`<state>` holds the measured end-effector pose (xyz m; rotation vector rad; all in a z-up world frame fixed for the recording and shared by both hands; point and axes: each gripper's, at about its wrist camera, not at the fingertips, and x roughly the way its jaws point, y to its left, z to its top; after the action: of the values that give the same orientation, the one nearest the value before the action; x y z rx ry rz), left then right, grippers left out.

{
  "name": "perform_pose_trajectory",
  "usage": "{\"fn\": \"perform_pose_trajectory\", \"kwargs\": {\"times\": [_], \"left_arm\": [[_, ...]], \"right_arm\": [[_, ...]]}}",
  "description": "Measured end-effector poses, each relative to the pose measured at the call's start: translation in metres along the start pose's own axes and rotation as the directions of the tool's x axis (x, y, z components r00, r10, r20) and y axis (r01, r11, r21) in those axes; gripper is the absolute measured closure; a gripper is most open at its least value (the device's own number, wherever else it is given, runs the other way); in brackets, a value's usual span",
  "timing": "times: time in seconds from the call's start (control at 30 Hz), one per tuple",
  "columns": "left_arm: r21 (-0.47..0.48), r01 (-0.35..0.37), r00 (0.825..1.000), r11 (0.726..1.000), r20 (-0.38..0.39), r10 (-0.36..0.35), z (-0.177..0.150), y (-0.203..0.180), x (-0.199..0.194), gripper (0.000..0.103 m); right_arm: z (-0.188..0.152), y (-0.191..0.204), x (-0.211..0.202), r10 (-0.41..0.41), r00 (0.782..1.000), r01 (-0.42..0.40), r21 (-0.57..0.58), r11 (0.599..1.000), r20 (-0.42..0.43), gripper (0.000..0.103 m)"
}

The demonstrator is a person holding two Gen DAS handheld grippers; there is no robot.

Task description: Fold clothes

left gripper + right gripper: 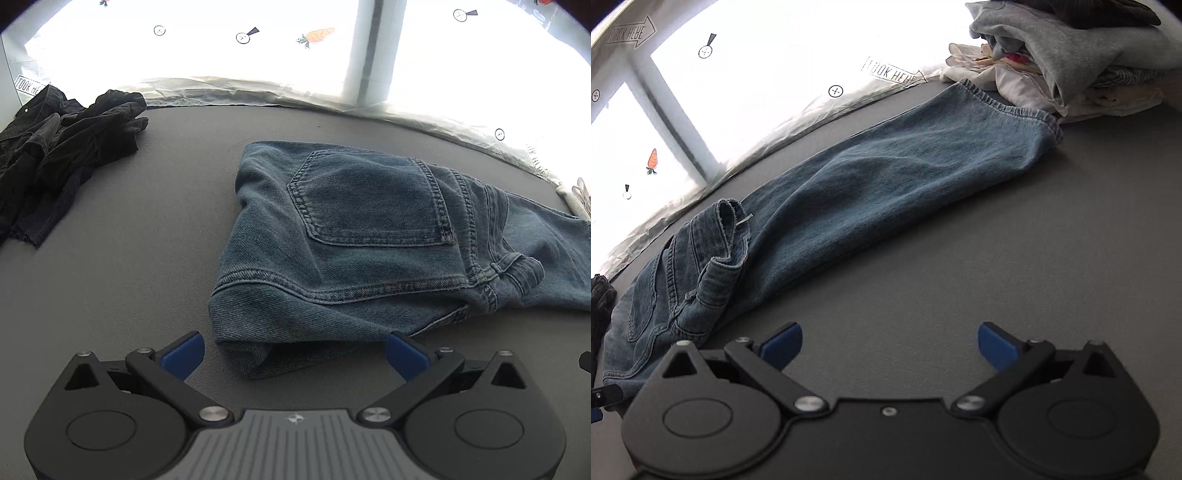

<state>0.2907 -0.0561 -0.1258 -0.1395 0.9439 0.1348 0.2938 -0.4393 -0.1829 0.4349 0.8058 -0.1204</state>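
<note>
Both tongs were wide open and empty. The left tongs (293,354) hovered right over the waist end of the jeans (369,236), so nearer. The right tongs (890,347) sat over bare counter (997,266), jeans stretching lengthwise toward the far edge, hem by the folded pile (1063,62).

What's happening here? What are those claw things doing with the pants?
A person holds two grippers over a grey table. The blue jeans lie stretched out on it, folded lengthwise. The left gripper and the right gripper are both open and hold nothing. A dark heap of clothes sits at one end, and a stack of folded clothes at the other.
</note>
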Motion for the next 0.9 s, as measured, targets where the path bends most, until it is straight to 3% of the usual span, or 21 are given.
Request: {"fn": "perform_pose_trajectory", "kwargs": {"times": [0.13,0.33,0.4,0.53,0.73,0.83,0.9], "left_arm": [[-0.003,-0.012,1.000,1.000,-0.006,0.012,0.002,-0.023,0.012,0.000],[-0.003,-0.051,0.998,0.999,0.024,0.051,0.021,-0.044,0.027,0.000],[-0.022,-0.063,0.998,0.998,0.018,0.064,0.031,-0.047,0.034,0.000],[-0.050,-0.091,0.996,0.995,-0.028,0.090,0.052,-0.051,0.049,0.000],[-0.122,-0.110,0.994,0.986,-0.033,0.107,0.073,-0.051,0.044,0.000],[-0.025,-0.142,0.990,0.990,0.015,0.142,0.085,-0.062,0.043,0.000],[0.067,-0.168,0.985,0.983,0.040,0.166,0.091,-0.073,0.049,0.000]], "right_arm": [[0.021,-0.027,-0.005,-0.016,0.997,0.012,0.045,0.999,0.072,0.000],[0.064,-0.070,0.021,-0.177,0.975,0.169,0.062,0.984,0.136,0.001],[0.078,-0.082,0.035,-0.193,0.970,0.183,0.081,0.980,0.147,0.001],[0.104,-0.104,0.064,-0.186,0.970,0.172,0.103,0.980,0.156,0.012],[0.116,-0.097,0.096,-0.220,0.947,0.235,-0.040,0.971,0.235,0.012],[0.114,-0.083,0.107,-0.252,0.935,0.286,-0.111,0.952,0.249,0.012],[0.118,-0.081,0.110,-0.214,0.945,0.250,-0.124,0.960,0.247,0.015]]}}
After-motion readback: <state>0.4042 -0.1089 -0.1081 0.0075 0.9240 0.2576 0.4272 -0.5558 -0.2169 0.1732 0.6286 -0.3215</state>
